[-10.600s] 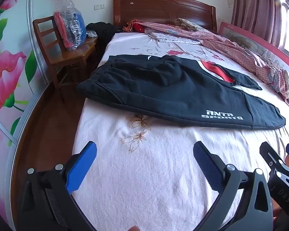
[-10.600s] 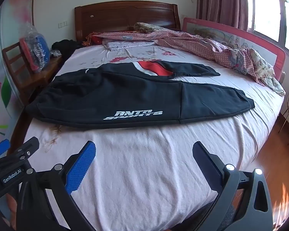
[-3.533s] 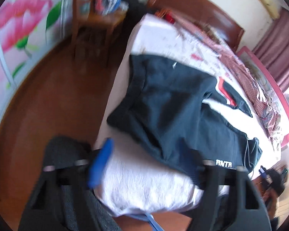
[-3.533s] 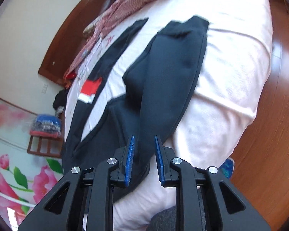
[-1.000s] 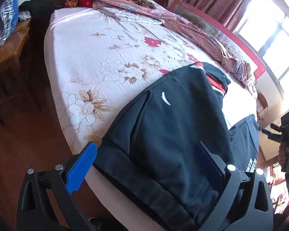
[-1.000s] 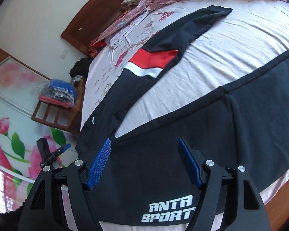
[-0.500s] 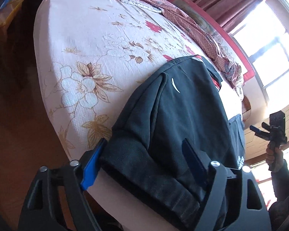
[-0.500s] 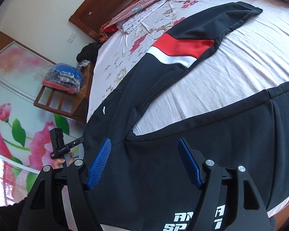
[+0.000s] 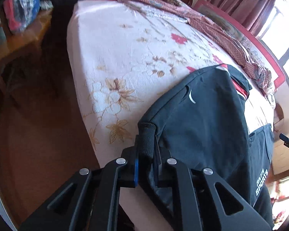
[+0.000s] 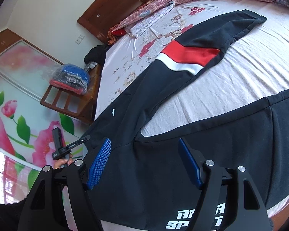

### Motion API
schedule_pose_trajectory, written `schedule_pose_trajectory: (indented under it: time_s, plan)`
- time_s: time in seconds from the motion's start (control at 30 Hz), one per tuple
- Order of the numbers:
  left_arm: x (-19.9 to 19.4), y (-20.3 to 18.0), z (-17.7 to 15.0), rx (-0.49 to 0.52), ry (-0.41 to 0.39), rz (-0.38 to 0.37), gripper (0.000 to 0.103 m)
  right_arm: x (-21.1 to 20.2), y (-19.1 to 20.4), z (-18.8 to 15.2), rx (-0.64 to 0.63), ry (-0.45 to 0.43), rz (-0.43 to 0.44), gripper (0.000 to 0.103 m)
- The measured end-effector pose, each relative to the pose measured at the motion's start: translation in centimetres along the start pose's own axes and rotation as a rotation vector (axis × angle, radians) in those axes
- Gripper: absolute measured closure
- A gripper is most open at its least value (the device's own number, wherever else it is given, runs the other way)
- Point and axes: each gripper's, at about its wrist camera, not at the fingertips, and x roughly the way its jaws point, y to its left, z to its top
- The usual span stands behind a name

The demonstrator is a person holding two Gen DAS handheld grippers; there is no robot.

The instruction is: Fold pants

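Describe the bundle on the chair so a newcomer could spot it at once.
Left of the bed, past its wooden headboard, a wooden chair stands against the flowered wall. On its seat lies the bundle: folded blue and red clothes in a clear plastic bag. The black heap beside it is loose and unbagged.

Left claw (image 9: 146,152) newly clamped on waistband (image 9: 147,134).

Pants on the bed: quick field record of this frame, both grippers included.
garment: black pants, spread on bed, legs apart
markings: red and white band on far leg; white lettering on near leg
left gripper: shut on pants at waistband corner
right gripper: open above near leg, gripping nothing
fold: not yet made
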Motion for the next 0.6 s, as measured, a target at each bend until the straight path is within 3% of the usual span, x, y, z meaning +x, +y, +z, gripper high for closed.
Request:
schedule_pose_trajectory:
  time_s: [0.07,0.1,0.27,0.47,0.53,0.6]
  plan:
    - [-3.2,-3.3,-0.9,0.07,-0.106,0.045,0.093,0.0,-1.0,1.3,0.023,0.013,-0.049,0.029]
    - [-4.6,-4.9,-1.4,0.098,-0.143,0.039,0.093,0.0,-1.3,2.2,0.03,0.01,-0.08,0.022]
    - [-9.5,-9.7,-3.8,0.118,-0.258,-0.037,0.093,2.4,-3.0,10.3,0.072,0.006,-0.173,0.021]
    - [-11.4,-10.4,-5.5,0.053,-0.306,-0.048,0.093,9.3,-5.6,21.6,0.227,-0.001,-0.227,0.021]
    - [-11.3,-10.5,-5.7,0.054,-0.3,-0.057,0.093,11.6,-6.9,24.3,0.299,-0.015,-0.279,0.021]
    - [-11.3,-10.6,-5.8,0.06,-0.3,-0.047,0.093,14.1,-7.8,25.9,0.337,0.038,-0.322,0.021]
